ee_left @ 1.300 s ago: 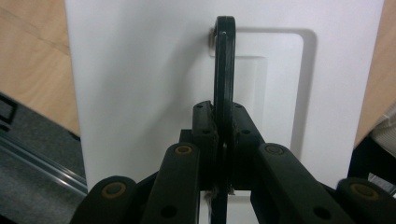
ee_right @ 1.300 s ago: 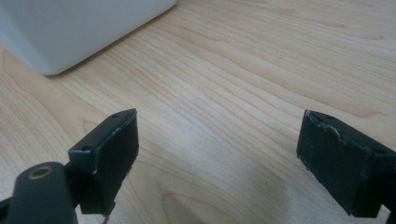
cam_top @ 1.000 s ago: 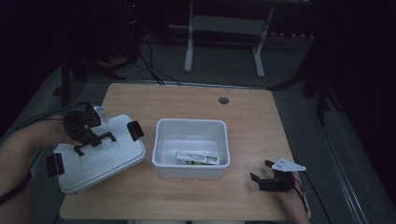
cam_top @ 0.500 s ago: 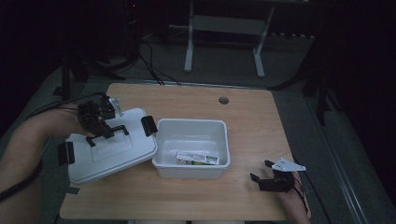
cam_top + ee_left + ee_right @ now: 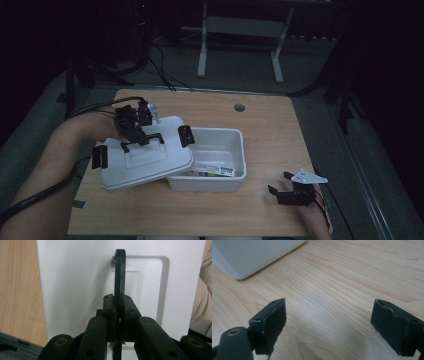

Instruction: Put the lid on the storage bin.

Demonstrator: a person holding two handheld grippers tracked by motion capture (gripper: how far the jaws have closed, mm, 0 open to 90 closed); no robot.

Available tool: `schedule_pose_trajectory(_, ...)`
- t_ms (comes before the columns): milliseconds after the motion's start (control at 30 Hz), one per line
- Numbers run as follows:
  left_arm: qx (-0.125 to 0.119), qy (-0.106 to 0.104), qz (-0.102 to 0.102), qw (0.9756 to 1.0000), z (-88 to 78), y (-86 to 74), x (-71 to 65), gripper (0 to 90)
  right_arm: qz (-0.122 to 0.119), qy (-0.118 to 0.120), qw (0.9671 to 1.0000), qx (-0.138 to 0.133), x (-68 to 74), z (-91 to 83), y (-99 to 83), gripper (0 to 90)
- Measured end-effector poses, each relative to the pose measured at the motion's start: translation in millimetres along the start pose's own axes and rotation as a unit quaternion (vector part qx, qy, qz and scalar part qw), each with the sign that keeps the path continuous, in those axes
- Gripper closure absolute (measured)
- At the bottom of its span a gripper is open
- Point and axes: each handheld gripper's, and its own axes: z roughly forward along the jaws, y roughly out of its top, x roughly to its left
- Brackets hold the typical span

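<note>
A white lid [image 5: 145,162] with a black latch at each end hangs tilted, its right edge over the left rim of the open white box [image 5: 239,150]. My left gripper [image 5: 136,132] is shut on the lid's black handle [image 5: 147,140]. In the left gripper view the jaws [image 5: 119,311] pinch that upright handle [image 5: 120,272] above the white lid [image 5: 75,277]. Flat packets [image 5: 212,170] lie in the box. My right gripper [image 5: 279,183] rests open on the table near its front right corner, with bare wood between its pads [image 5: 328,315] and a corner of the box [image 5: 249,255] beyond them.
The wooden table [image 5: 270,125] has a round cable hole [image 5: 239,107] at the back middle. A cable trails from the left hand off the table's left side. A grey metal stand [image 5: 240,30] is on the floor behind the table.
The left hand has carried the lid to the right and a little upward, from the table's left side to over the box's left rim. The right gripper has stayed still.
</note>
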Motion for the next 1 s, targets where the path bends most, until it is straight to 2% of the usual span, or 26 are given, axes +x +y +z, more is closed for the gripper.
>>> schedule_pose_trajectory(300, -0.006, -0.002, 0.036, 0.9993, 3.9, 32.4, -4.1, 83.7, -0.002, 0.001, 1.0, 0.001, 0.2, 0.3, 0.1, 12.8)
schedule_pose_trajectory(567, -0.012, 0.0, 0.056, 0.9984, 6.9, 57.0, -6.7, 83.8, -0.002, 0.002, 1.0, 0.0, 0.1, 0.1, 0.0, 13.0)
schedule_pose_trajectory(833, -0.011, -0.002, 0.077, 0.9969, 10.4, 81.7, -10.2, 83.8, -0.001, 0.003, 1.0, 0.0, -0.3, -0.1, -0.1, 13.2)
schedule_pose_trajectory(1000, -0.002, 0.001, 0.089, 0.996, 15.3, 94.9, -12.2, 83.8, -0.002, 0.005, 1.0, 0.0, -0.2, -0.2, -0.1, 13.2)
